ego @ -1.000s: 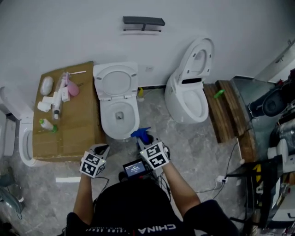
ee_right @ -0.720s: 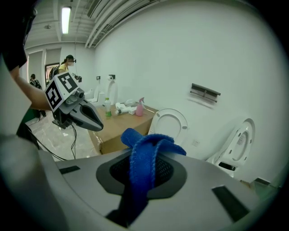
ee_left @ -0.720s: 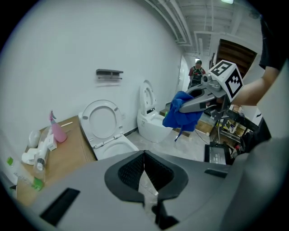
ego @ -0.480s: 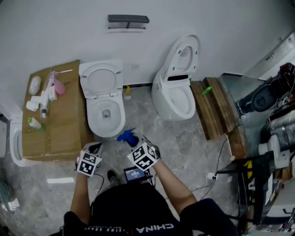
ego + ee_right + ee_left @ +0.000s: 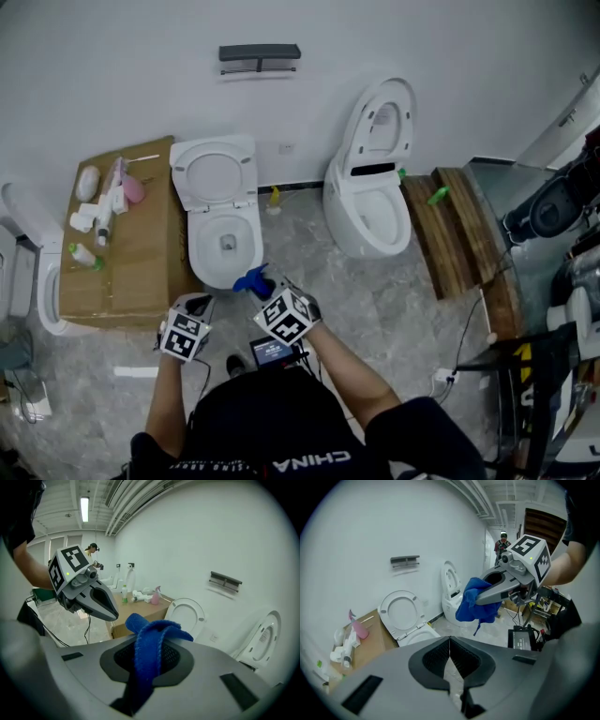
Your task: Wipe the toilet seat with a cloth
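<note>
— Since the blue cloth (image 5: 149, 641) is what matters here, where is it?

— In the right gripper (image 5: 151, 658). Its jaws are clamped on the cloth. One fold stands up in a loop above the pads, and a strip hangs down through the narrow slot between them.

— And seen from above?

— The head view shows the cloth bunched at that gripper's tip, over the grey floor (image 5: 375, 300) and just beside the front edge of the toilet (image 5: 195, 248). From above I can't tell whether it touches. In the left gripper view the cloth hangs in the air, clear of the bowl.

— How does the toilet stand?

— Its lid is tipped up against the white wall and the bowl is open. The cloth is at the near end of the bowl, well apart from the raised lid.

— What about the left gripper (image 5: 450, 654)?

— Its jaws are pressed together with nothing between them. Only a sliver of floor shows below the pads. It is held just beside the right gripper, on the person's left, near the front corner of the cardboard box (image 5: 141, 272).

— Anything else close by?

— A second toilet (image 5: 367, 211) stands farther right, also with its lid up. The cloth is well apart from it.
</note>
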The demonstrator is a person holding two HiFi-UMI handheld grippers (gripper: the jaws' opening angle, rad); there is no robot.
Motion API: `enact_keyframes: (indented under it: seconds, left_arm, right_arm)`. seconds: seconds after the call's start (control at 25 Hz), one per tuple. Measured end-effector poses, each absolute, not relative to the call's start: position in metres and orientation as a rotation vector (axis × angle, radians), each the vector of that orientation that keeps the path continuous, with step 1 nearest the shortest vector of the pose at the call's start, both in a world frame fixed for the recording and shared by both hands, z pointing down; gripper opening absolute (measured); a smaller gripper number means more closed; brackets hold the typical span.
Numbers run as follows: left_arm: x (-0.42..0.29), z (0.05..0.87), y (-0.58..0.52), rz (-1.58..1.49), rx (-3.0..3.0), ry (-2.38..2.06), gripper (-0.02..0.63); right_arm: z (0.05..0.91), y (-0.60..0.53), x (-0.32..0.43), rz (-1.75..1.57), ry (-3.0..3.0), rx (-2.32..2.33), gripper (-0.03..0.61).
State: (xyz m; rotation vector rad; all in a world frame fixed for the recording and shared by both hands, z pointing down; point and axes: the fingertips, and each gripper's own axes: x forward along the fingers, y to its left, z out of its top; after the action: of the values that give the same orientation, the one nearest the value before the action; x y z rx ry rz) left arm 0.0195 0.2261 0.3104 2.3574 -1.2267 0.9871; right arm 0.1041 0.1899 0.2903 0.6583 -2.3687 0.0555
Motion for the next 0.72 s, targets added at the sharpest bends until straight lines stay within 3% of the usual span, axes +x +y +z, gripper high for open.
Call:
enact_keyframes:
  seconds: [0.72]
  left_arm:
    - [0.04, 0.306, 0.222, 0.972, 2.379, -1.266, 0.011]
  right_arm:
    - [0.287, 0.194, 0.118, 0.041, -2.397, 0.605, 0.066]
